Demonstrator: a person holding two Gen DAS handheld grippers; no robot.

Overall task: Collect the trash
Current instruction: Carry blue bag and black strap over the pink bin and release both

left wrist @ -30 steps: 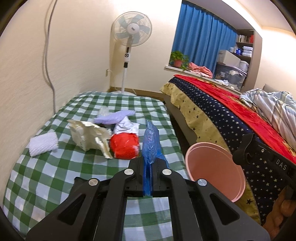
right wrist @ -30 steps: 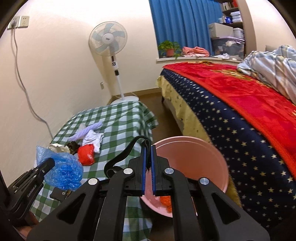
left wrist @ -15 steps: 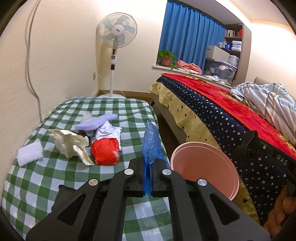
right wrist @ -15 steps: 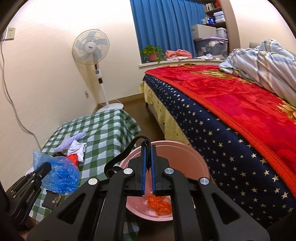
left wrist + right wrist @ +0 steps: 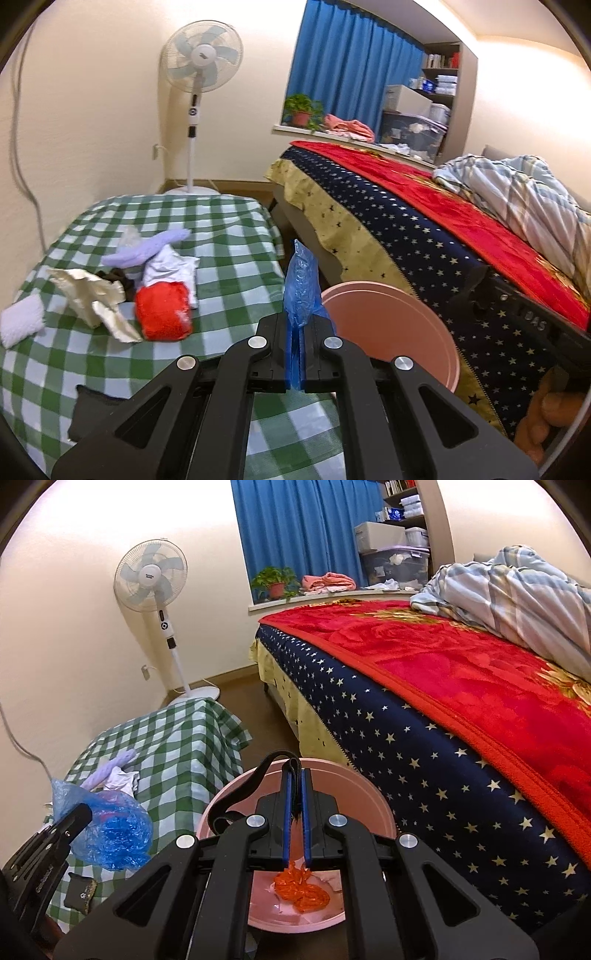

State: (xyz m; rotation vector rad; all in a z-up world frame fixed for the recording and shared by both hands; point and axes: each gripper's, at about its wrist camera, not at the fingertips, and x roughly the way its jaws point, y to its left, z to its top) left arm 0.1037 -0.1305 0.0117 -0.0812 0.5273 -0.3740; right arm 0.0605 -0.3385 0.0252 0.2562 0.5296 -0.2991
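My left gripper (image 5: pixel 294 325) is shut on a crumpled blue plastic bag (image 5: pixel 301 288), held above the near edge of the green checked table (image 5: pixel 229 236); the bag also shows in the right wrist view (image 5: pixel 110 830). My right gripper (image 5: pixel 295 797) is shut on the black strap handle (image 5: pixel 255 775) of a pink bucket (image 5: pixel 354 790), which hangs between table and bed. Orange plastic trash (image 5: pixel 301 888) lies in the bucket. The bucket (image 5: pixel 391 332) sits just right of the blue bag.
On the table lie a red wrapper (image 5: pixel 162 314), white crumpled paper (image 5: pixel 92 295), white cloth (image 5: pixel 170 266), a purple piece (image 5: pixel 147 247), a white pad (image 5: pixel 20 321) and a black item (image 5: pixel 88 410). A bed (image 5: pixel 461 686) stands at right, a fan (image 5: pixel 201 62) behind.
Both grippers have moved together; the bucket has swung closer under the right gripper and its inside with the orange trash has come into view. The blue bag stays gripped beside the rim.
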